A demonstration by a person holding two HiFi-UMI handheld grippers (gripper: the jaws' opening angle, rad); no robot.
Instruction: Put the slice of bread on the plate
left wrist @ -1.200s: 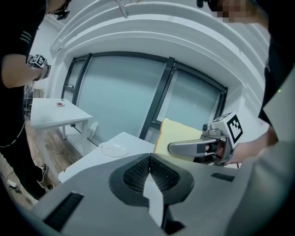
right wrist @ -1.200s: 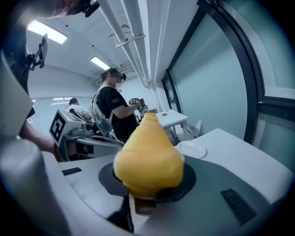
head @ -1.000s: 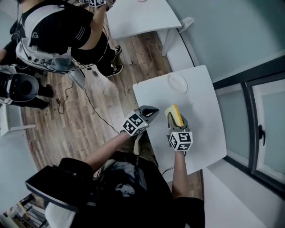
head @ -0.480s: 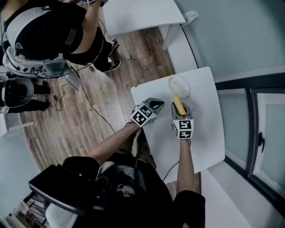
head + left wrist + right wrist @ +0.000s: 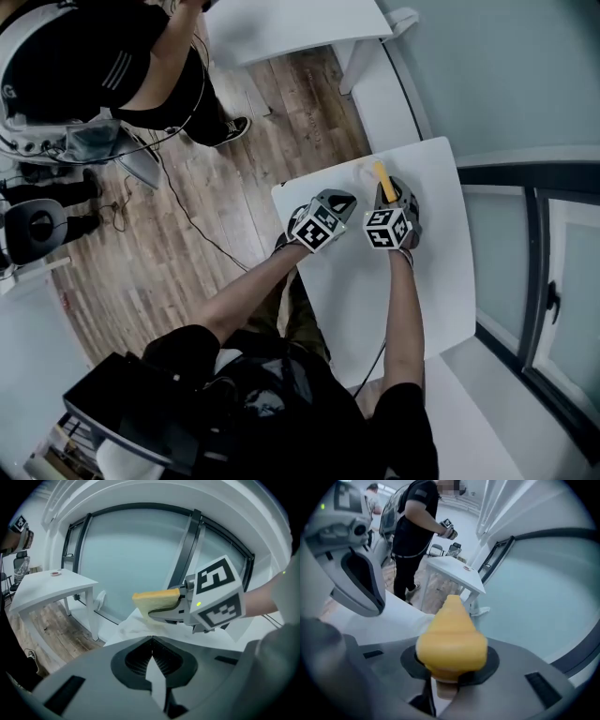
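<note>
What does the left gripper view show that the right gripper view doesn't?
Only the left gripper view: the marker cube on the right gripper, seen from outside, with the bread slice side-on. Only the right gripper view: a standing person in black, and the slice end-on, pinched between the right gripper's jaws. Both: the slice, the far white table, the window glass, and the left gripper, whose jaws are together and empty.
</note>
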